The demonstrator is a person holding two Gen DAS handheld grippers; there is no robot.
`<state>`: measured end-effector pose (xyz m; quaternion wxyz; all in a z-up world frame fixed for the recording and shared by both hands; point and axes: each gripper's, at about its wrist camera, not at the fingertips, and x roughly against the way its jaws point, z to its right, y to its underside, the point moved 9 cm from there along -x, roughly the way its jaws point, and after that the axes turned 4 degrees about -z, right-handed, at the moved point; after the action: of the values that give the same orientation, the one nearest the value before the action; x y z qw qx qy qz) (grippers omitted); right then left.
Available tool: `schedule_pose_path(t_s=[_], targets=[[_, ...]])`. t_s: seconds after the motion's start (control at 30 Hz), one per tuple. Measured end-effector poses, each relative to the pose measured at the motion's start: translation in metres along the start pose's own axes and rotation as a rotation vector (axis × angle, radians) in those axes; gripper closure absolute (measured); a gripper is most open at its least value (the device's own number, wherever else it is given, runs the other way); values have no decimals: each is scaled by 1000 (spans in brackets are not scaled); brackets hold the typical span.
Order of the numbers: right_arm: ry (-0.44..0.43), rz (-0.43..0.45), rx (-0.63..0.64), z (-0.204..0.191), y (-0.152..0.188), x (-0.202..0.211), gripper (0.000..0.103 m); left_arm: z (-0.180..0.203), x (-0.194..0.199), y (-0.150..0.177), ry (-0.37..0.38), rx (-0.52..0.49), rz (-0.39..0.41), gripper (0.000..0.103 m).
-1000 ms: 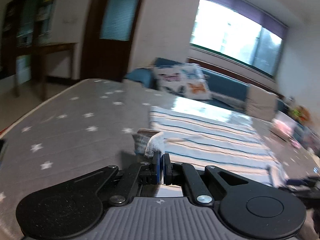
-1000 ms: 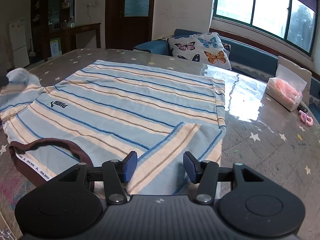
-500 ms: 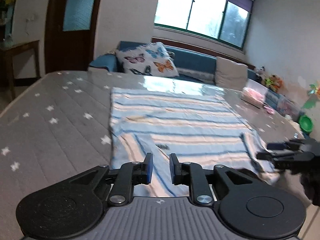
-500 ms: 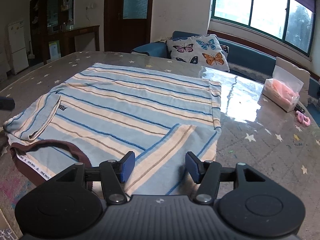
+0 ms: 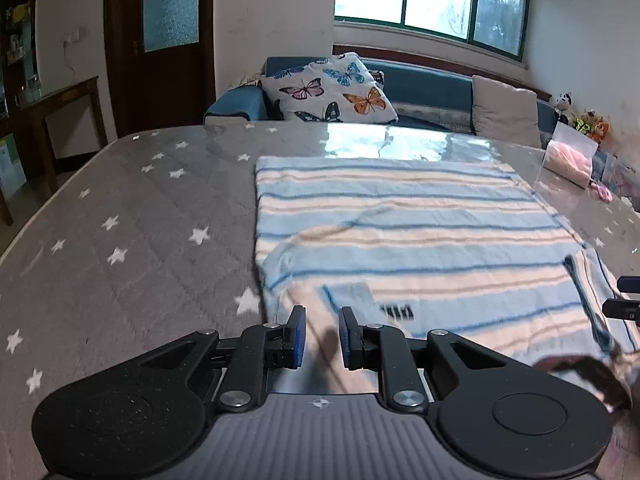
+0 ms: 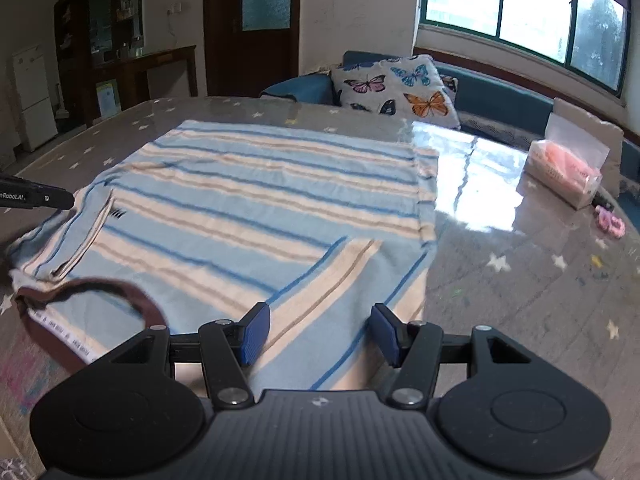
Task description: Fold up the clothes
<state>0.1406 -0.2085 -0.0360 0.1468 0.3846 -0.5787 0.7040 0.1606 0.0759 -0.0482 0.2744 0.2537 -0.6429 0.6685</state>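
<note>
Shirt (image 6: 256,208): lay flat on the table (image 5: 120,220), both sleeves folded onto the body.
Left sleeve (image 6: 76,240): released a second earlier; it now rested in place.
Left gripper (image 5: 322,338): jaws had just opened, narrowly parted, empty.
Right gripper (image 6: 320,334): open over the right sleeve (image 6: 340,300), apparently not touching.
Next: probably the body fold.

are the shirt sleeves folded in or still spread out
Folded in: on the striped shirt, both sleeves lie over the body, one by the collar side, one near the right gripper.
</note>
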Motion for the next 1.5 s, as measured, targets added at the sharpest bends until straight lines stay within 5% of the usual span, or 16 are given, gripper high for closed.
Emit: schedule_pose_path(t_s=[0.07,0.37,0.63,0.97,1.5], targets=[[11,6,-6,7,-7,-4,47,-1,-5,-6,-5,3,3,74],[55,-6,-43,39,-31,-37,70,-2,-34,-7,-32,-19,-53,74],[60,-7,20,29,-24,-38,68,9,-30,1,-40,-89,-46,58],[24,-18,128,-1,11,-1,51,34,2,41,5,-197,-54,38],[-98,-43,286,-42,45,52,49,47,66,79,63,-401,-14,32]])
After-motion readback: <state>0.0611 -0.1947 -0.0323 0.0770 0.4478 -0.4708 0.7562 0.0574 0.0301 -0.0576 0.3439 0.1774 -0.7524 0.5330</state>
